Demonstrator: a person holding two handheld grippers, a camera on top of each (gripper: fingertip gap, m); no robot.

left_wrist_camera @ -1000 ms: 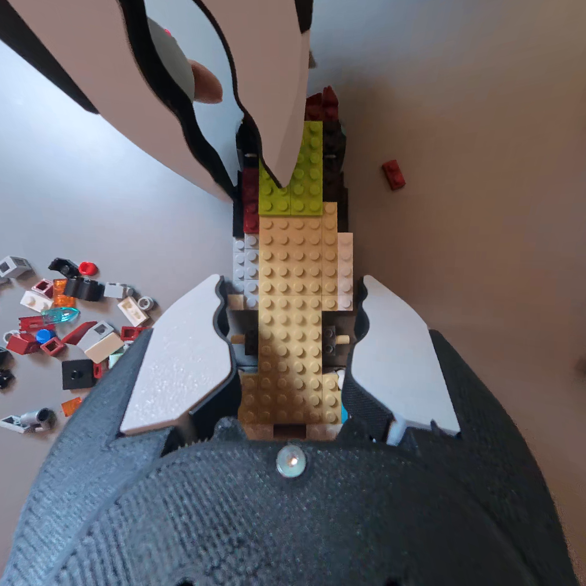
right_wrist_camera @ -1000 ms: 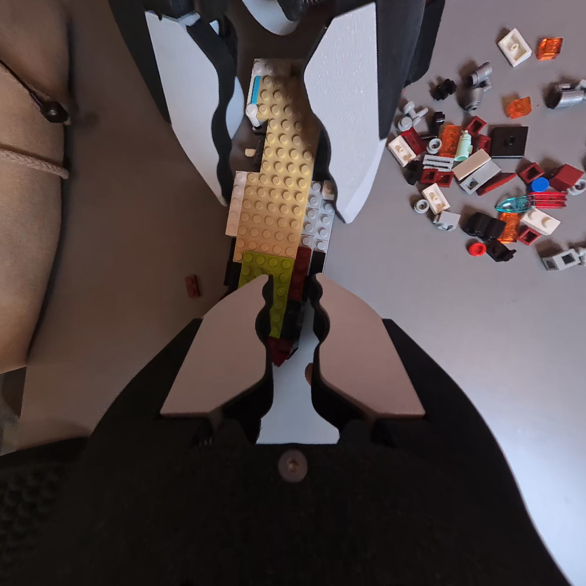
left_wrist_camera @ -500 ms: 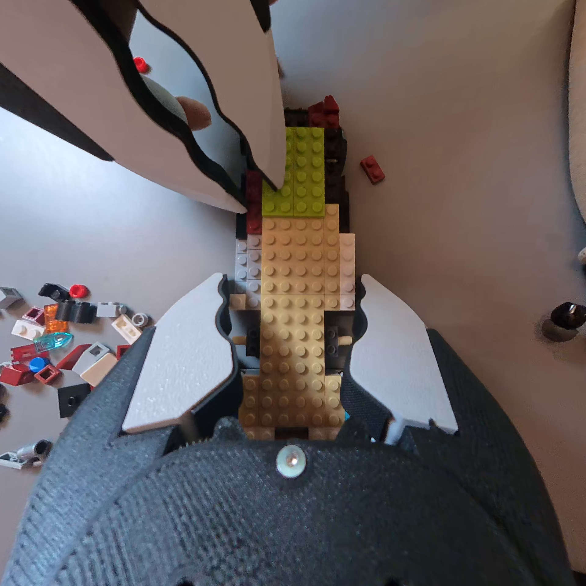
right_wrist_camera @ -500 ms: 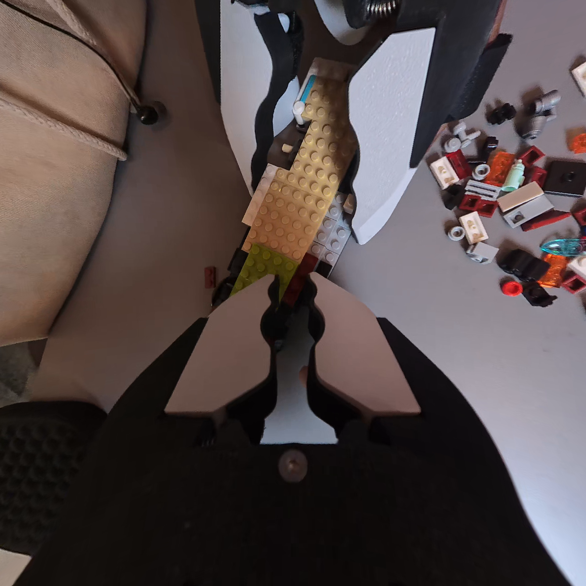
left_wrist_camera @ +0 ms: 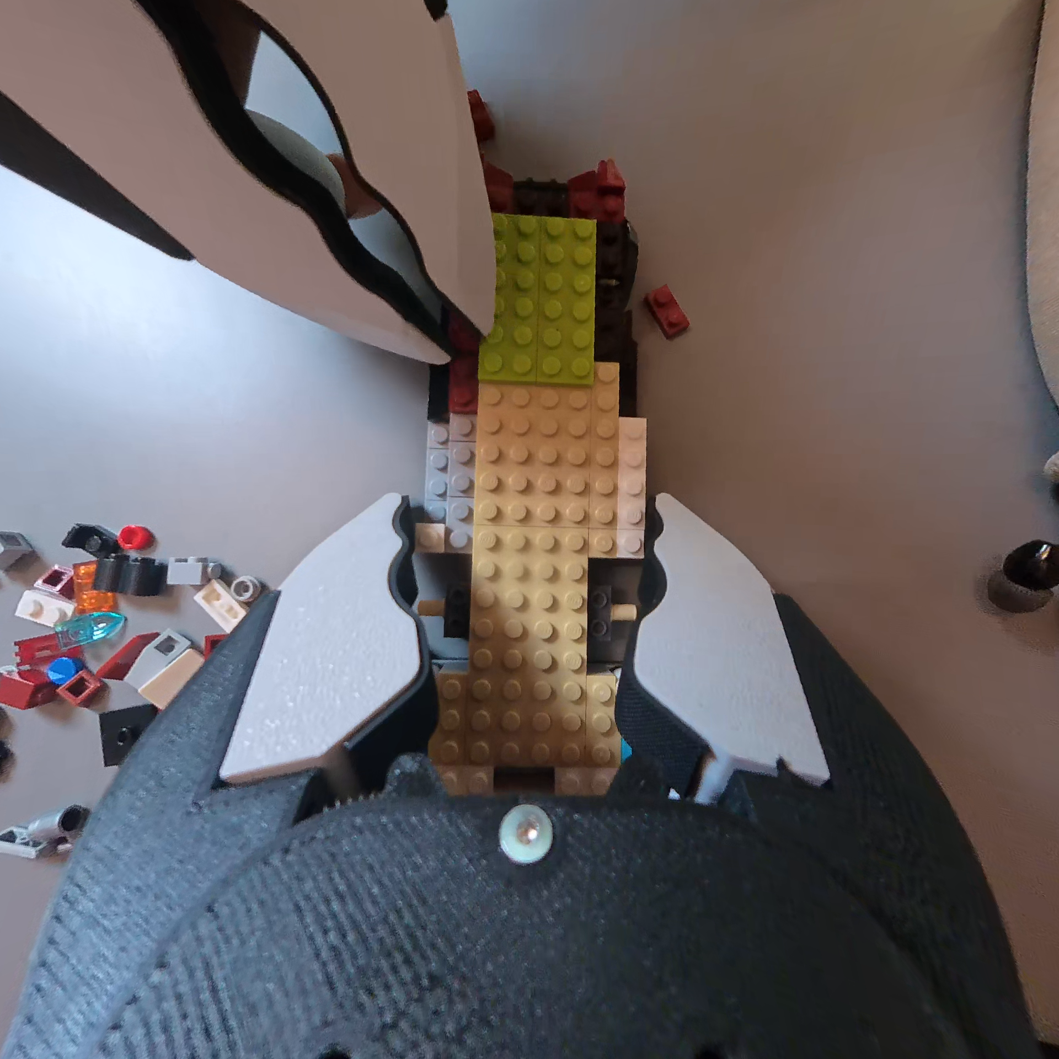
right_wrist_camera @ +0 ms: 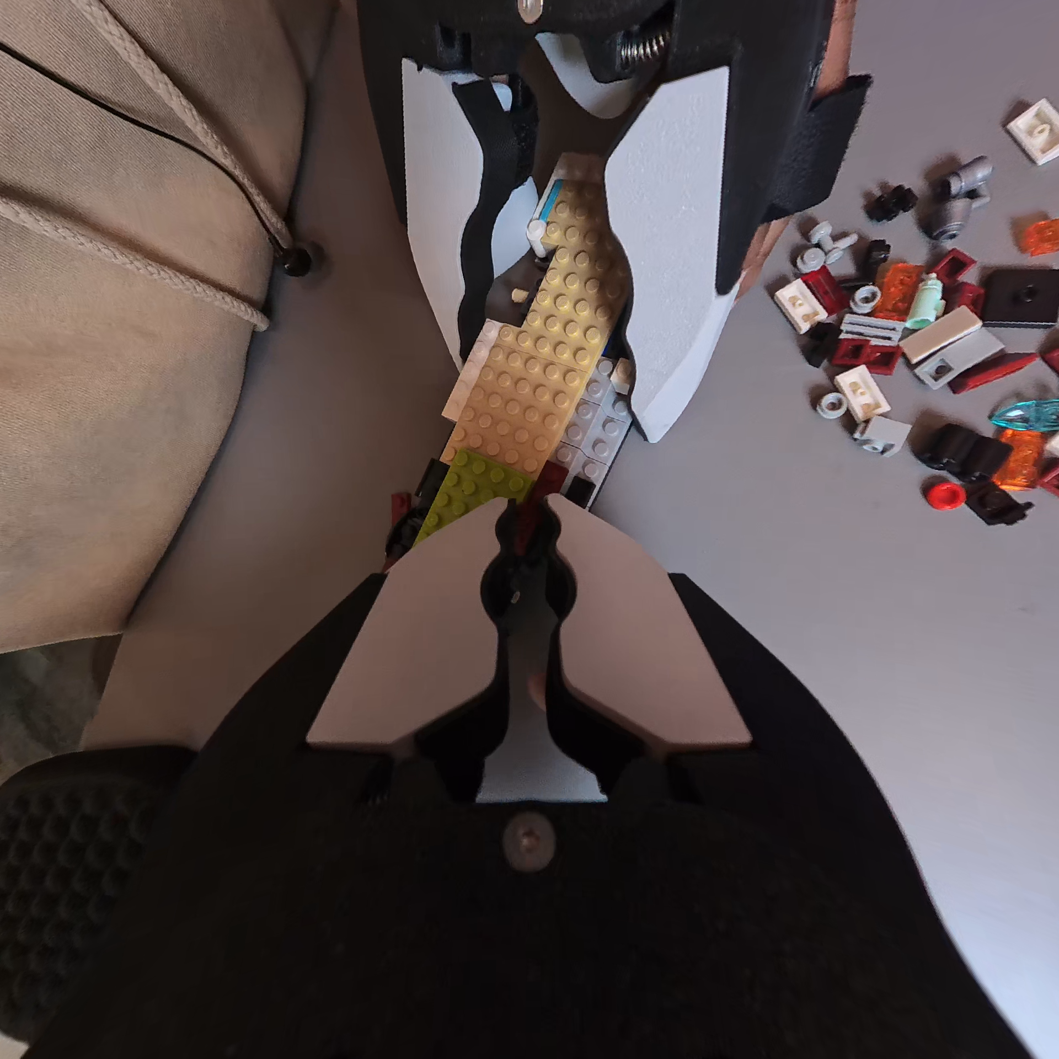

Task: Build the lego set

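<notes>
Where the left claw (left_wrist_camera: 530, 516) sits closest, its two white fingers stand wide apart and press on both sides of the brick model (left_wrist_camera: 538, 601), so it holds the model at a wide part. The model lies flat on the grey table (left_wrist_camera: 229, 430), long and thin, with tan plates on top and grey bricks along one side. A little farther on comes a green plate (left_wrist_camera: 541, 298), and past it are dark red and black bricks at the far end. The right claw (right_wrist_camera: 528, 501) comes in from that far end. Its fingers are almost together and pinch a thin dark red piece (right_wrist_camera: 524, 524) on the side of the model, just beside the green plate. Many loose pieces (left_wrist_camera: 103, 619) lie in a heap on the table, well apart from the model, and none of them are joined to it. One small red brick (left_wrist_camera: 667, 309) lies alone near the far end. A second ago the right claw has more space between its fingers and one fingertip covers the middle of the green plate. Now the space is much smaller and the tips sit at the plate's edge. The left claw holds the model in the same way as it does then, and the model looks the same.
</notes>
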